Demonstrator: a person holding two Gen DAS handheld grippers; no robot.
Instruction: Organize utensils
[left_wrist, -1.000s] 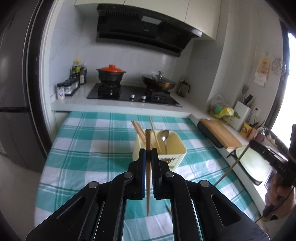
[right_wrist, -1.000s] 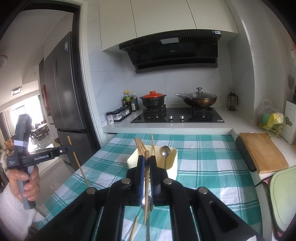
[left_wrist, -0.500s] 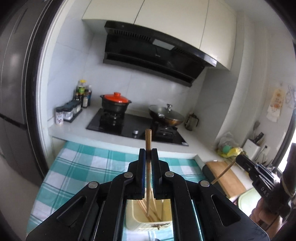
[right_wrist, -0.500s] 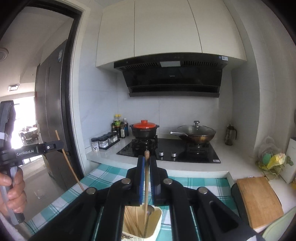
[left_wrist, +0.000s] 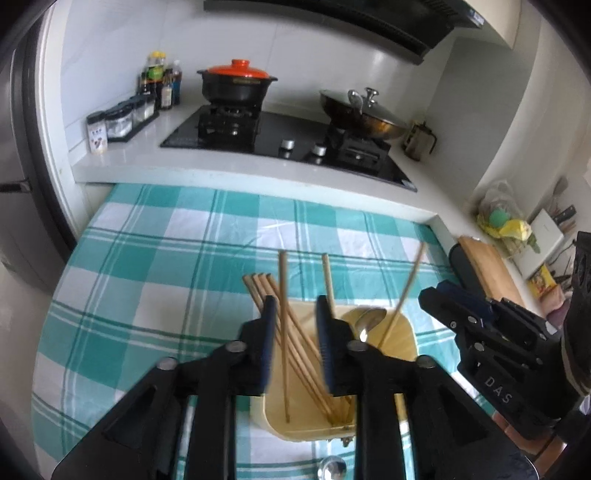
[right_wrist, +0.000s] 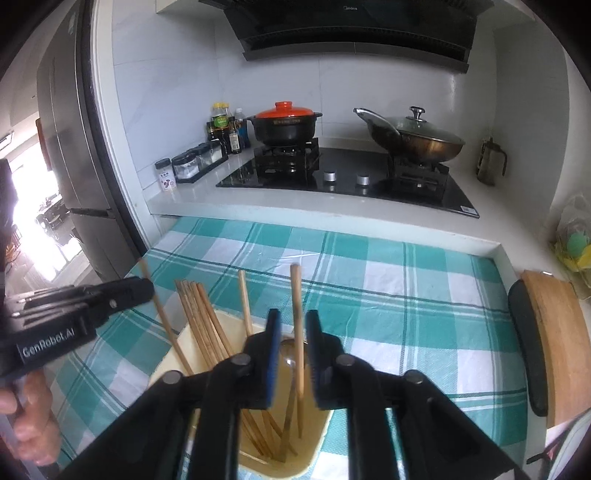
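1. Right now the cream utensil holder (left_wrist: 400, 341) stands on the teal-checked tablecloth (left_wrist: 155, 258), directly below both grippers; it holds a bundle of chopsticks (right_wrist: 201, 325) leaning left and a metal spoon (left_wrist: 369, 319).
2. The left gripper (left_wrist: 293, 332) has just been opening: its blue pads stand apart, a single chopstick (left_wrist: 283, 332) upright between them with its tip down in the holder, touching neither pad.
3. The right gripper (right_wrist: 290, 347) has likewise just been opening; another chopstick (right_wrist: 297, 325) stands loose between its parted pads, its lower end inside the holder.
4. Behind the table runs a white counter (right_wrist: 192, 199) with a black hob (right_wrist: 332, 177), an orange-lidded pot (right_wrist: 284, 123), a lidded wok (right_wrist: 417, 138), sauce bottles (right_wrist: 223, 127) and spice jars (right_wrist: 192, 166). A wooden cutting board (right_wrist: 561, 339) lies to the right.
5. Readable writing: "GenRobot.AI" on the left gripper's body in the right wrist view, "DAS" on the right gripper's body in the left wrist view.
6. The cloth is bare to the holder's left and beyond it; the raised counter edge closes the far side.
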